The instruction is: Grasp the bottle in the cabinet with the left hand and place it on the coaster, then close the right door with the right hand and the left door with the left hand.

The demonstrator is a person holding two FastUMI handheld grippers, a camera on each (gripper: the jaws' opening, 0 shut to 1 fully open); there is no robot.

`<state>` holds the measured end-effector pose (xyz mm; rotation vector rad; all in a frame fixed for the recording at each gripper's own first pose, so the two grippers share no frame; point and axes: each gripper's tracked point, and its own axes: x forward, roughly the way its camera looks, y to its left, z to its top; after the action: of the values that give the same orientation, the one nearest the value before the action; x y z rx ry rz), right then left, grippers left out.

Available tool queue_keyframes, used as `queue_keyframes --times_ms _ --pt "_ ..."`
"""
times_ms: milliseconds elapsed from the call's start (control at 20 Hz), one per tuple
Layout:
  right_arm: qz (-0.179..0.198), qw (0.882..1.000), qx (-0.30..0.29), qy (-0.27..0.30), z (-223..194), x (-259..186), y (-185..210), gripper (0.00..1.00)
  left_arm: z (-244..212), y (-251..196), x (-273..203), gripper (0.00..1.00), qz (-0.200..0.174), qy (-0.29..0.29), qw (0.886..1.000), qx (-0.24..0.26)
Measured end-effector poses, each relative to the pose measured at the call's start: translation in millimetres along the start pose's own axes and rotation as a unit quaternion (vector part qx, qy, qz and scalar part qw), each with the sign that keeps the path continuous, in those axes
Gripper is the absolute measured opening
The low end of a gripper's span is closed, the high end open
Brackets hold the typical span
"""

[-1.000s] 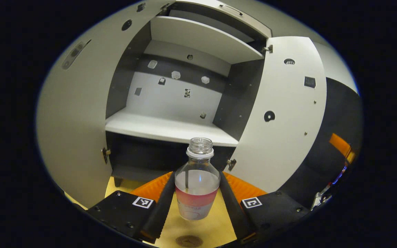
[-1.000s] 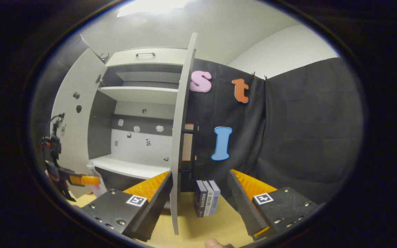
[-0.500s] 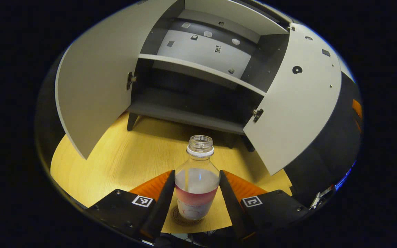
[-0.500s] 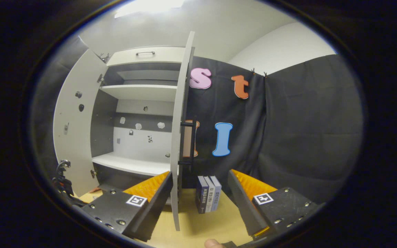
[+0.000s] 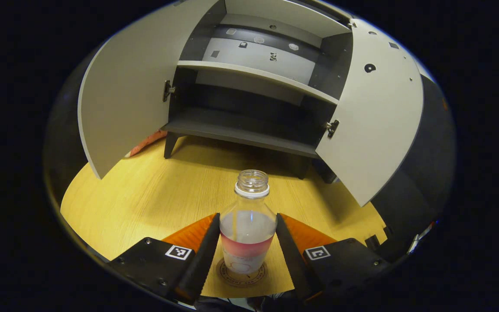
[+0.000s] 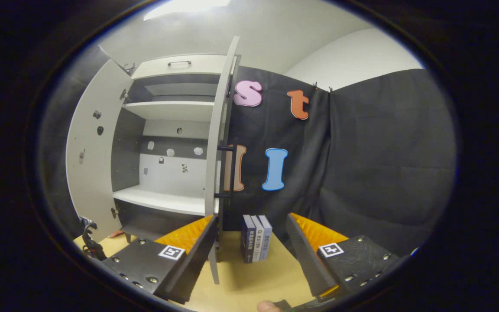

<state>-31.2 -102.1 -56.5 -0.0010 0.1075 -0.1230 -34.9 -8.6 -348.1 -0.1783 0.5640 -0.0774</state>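
One bottle (image 5: 247, 234), low centre of frame, pinched by our left gripper (image 5: 247, 253) and standing on the coaster (image 5: 241, 274). Placing is nearly done, we judge; next, release and back off. Our right gripper (image 6: 249, 255), fingers spread, waits near the right door (image 6: 215, 169).

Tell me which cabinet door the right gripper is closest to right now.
The right door, seen edge-on with its black handle, stands just past the open right gripper. The left door swings away, farther left.
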Motion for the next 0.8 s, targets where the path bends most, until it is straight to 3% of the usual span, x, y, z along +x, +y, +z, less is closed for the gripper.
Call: queue_keyframes --times_ms 100,450,800 --pt "0.004 1.000 0.004 0.002 -1 2 5 0.97 6 -3 -2 0.81 -0.008 -0.029 0.999 0.018" --pt "0.031 0.999 0.008 0.007 -6 13 29 0.97 -14 -18 -13 0.83 -0.038 -0.001 0.998 0.047" --pt "0.046 0.999 0.025 0.009 -10 26 43 0.97 -21 -19 -20 0.83 -0.040 0.020 0.996 0.078"
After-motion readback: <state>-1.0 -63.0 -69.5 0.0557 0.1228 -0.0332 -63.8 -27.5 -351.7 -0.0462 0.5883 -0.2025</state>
